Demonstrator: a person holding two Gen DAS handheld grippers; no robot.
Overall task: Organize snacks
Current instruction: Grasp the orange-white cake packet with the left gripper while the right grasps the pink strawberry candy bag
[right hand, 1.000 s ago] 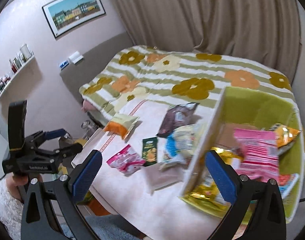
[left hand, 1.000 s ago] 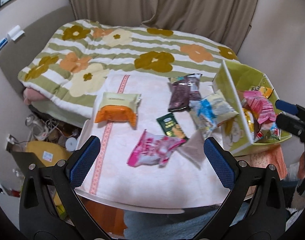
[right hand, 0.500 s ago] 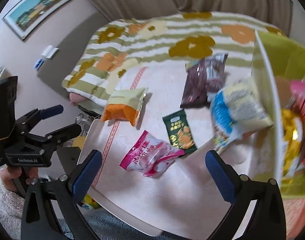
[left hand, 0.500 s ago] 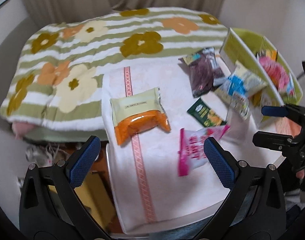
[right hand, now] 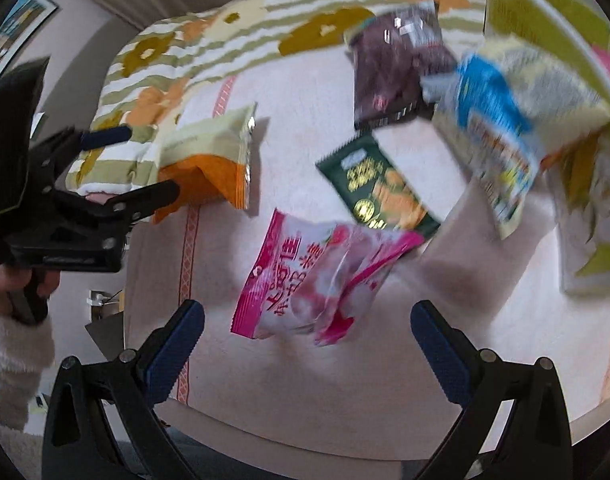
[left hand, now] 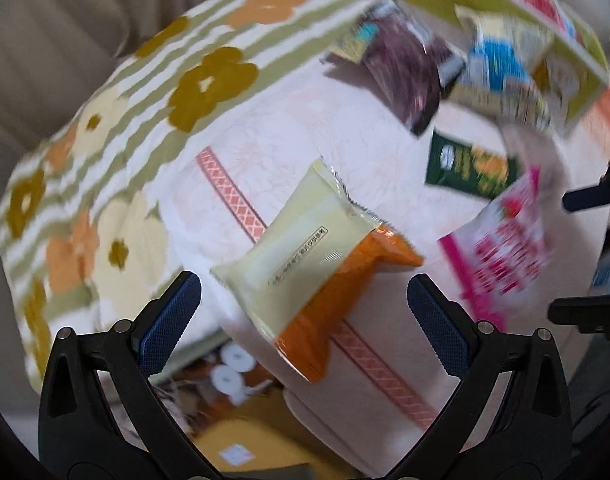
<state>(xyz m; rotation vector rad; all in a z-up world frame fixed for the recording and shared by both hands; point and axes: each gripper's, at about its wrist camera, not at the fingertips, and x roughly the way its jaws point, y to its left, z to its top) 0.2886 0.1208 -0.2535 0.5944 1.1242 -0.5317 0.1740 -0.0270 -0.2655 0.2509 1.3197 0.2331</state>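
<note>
Two grippers stood wide open and held nothing: the left gripper (left hand: 304, 312) near the orange packet (left hand: 305, 256), the right gripper (right hand: 307, 340) near the pink packet (right hand: 317, 276).

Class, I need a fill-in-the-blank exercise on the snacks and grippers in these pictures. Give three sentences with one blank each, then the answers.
1. The left gripper hovers open over the cream and ____ packet.
2. The right gripper is open above the ____ packet with red writing.
3. The dark green packet lies flat on the ____ cloth.

Answers: orange; pink; white
</note>
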